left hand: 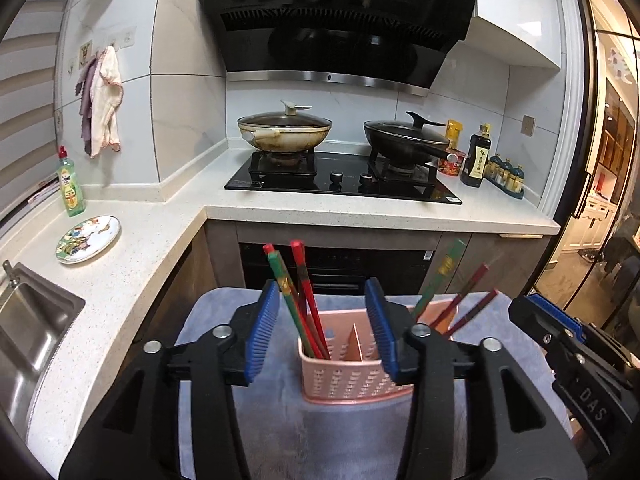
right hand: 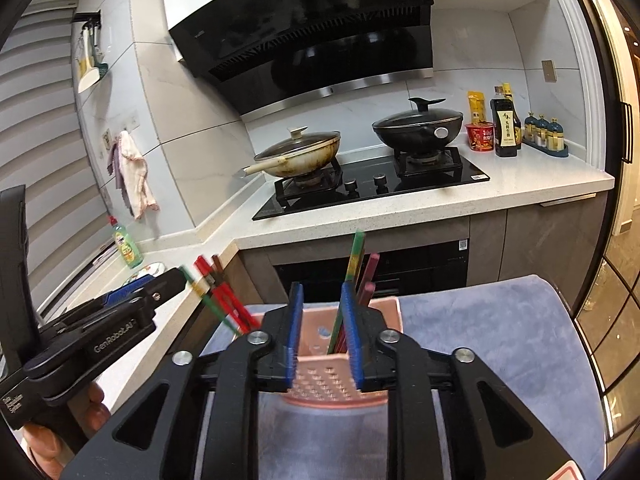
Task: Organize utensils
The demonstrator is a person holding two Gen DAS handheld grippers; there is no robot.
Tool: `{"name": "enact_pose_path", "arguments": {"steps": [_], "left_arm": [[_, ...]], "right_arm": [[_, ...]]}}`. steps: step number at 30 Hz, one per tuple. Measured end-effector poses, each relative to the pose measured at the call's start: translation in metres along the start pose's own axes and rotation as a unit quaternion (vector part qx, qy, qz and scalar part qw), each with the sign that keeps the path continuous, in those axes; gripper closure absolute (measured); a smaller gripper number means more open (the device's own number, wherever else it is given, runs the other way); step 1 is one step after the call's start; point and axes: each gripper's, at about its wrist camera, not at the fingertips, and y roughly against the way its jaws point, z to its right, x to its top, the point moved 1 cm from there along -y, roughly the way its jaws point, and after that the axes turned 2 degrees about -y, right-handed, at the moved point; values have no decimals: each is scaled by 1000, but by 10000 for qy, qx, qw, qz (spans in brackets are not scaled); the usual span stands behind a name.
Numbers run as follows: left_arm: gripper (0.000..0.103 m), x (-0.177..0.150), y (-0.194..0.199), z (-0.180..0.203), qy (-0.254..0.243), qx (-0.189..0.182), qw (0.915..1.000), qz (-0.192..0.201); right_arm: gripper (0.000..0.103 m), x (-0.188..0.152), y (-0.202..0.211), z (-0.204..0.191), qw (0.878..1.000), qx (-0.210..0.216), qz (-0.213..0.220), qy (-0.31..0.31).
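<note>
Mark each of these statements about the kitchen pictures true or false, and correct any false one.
1. The pink holder stands on a blue-grey towel. True.
2. All the chopsticks sit in one compartment. False: one bunch of chopsticks stands at the holder's left end, another at its right end.
3. Both pans on the stove have lids on. True: the cream pan and the black pan are covered.
4. The left gripper is clamped on a chopstick. False: its jaws stand open, holding nothing.
5. The patterned plate lies inside the sink. False: it lies on the counter beside the sink.
</note>
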Motion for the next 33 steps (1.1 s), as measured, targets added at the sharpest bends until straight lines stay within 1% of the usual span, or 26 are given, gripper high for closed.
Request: {"name": "enact_pose_path", "arguments": {"steps": [2,4,6,8,9,13,17,23,26,27,29,30,33], "left_arm": [[49,-6,9,3,-43,63,10000,17],[39,-14,21,6,-101,198,9998,21],[37,-23,32,10,-177,311,9994,30],[33,-31,40,13,-218,364,9991,1],[31,-37,45,14,-235,385,9990,-22],[30,-54,59,18,-273,443,9986,-132],[30,-71,69,19,-231,467,9983,-264],[29,-93,81,19,-174,529,9974,-459],[27,-101,84,18,-178,564,9967,-552],[27,-102,85,18,-178,571,9966,-574],[27,-106,85,18,-171,584,9961,-639],[26,-107,85,18,-158,581,9959,-680],[23,-111,85,17,-129,602,9953,-750]], "right_arm": [[75,-11,12,-4,9999,-22,-35,134],[72,-23,24,-8,9997,-14,-109,239],[67,-34,34,-10,9994,-17,-176,297],[59,-45,43,-11,9990,-49,-240,362],[57,-51,48,-12,9988,-73,-288,391],[51,-69,66,-13,9981,-179,-378,454],[51,-84,80,-11,9972,-312,-456,495],[51,-100,94,-6,9962,-376,-630,476],[51,-108,98,-8,9950,-417,-725,552],[50,-109,98,-8,9948,-405,-747,557],[44,-112,100,-9,9946,-389,-782,560],[43,-114,100,-10,9944,-410,-789,567],[38,-115,101,-10,9938,-483,-798,608]]}}
